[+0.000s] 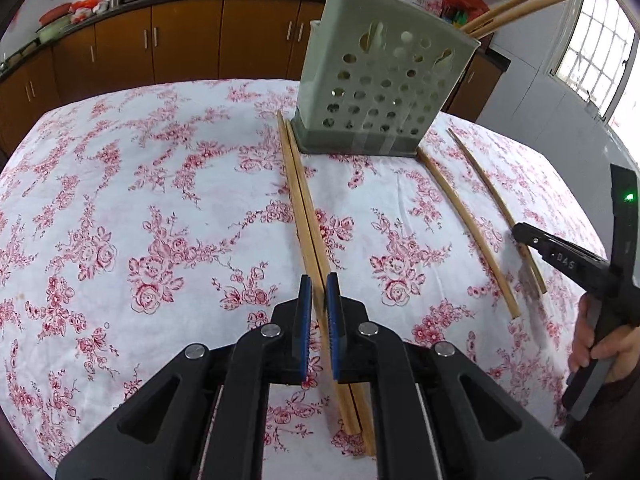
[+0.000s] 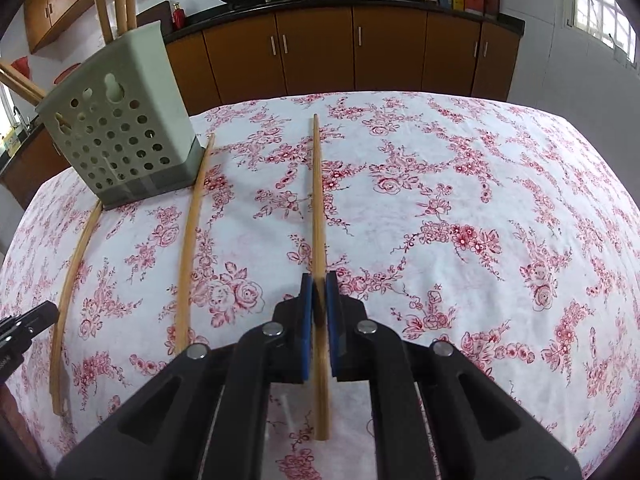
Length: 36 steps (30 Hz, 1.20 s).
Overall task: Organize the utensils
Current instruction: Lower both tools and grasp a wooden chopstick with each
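Two chopsticks (image 1: 308, 220) lie side by side on the flowered tablecloth (image 1: 120, 200), running from the left corner of the gray holder (image 1: 384, 92) toward the near edge of the table. The left gripper (image 1: 316, 292) is closed down tight over this pair, with a blue pad on each side, and it looks like it is pinching them, though it is hard to tell if both sticks are caught or only one. Farther right, another chopstick (image 2: 318, 216) lies alone, pointing at the far edge of the table, and the right gripper (image 2: 319, 292) is shut on it near its close end. Between them one more chopstick (image 2: 192, 232) rests loose, its far tip just beside the holder's right corner. The holder stands near the far edge of the table and already has some long sticks poking out of its top. Behind the table are brown cabinets (image 2: 320, 48) with pots on the counter. A hand (image 1: 600, 344) holds the right gripper's handle. What could go wrong: the grip is near one end, so a long stick may tip and swing when lifted, and slip out. If the left gripper has only one of the pair, the other may roll away. A swinging stick could also bump the holder and knock it over, since it is tall and light.
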Available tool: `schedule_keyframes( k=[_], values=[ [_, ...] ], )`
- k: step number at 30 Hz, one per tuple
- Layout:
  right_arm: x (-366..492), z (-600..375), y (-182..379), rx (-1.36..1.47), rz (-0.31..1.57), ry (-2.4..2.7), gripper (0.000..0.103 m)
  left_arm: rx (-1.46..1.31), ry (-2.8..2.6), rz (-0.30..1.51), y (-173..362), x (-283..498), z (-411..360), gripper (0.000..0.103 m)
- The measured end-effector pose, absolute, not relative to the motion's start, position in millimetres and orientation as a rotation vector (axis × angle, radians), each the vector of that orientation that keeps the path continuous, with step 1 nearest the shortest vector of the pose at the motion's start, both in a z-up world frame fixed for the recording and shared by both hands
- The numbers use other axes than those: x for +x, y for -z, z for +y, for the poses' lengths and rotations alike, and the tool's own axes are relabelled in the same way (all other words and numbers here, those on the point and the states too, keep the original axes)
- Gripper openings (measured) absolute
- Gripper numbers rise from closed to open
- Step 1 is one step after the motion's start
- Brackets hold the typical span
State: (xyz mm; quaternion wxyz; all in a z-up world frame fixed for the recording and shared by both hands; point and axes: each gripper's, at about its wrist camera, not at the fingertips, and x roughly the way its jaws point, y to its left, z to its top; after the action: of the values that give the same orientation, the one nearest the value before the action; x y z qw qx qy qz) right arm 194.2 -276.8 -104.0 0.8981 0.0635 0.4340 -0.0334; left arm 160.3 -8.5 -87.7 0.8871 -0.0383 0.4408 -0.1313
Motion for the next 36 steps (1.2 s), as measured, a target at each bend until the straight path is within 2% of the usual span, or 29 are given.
schedule_keyframes(
  k=[17, 27, 36],
  values=[
    [195.3, -273.6, 104.1, 0.123, 0.895, 0.065, 0.010, -0.051, 0.162, 0.914, 91.0, 173.8, -6.8, 0.008],
    [188.7, -270.8, 104.3, 0.107, 0.882, 0.028, 0.008, -0.155, 0.046, 0.920, 90.3, 196.0, 48.1, 0.008],
    [188.9, -268.6, 104.8, 0.095, 0.882, 0.034, 0.008, -0.091, 0.062, 0.874, 92.8, 188.8, 37.9, 0.010]
  ],
)
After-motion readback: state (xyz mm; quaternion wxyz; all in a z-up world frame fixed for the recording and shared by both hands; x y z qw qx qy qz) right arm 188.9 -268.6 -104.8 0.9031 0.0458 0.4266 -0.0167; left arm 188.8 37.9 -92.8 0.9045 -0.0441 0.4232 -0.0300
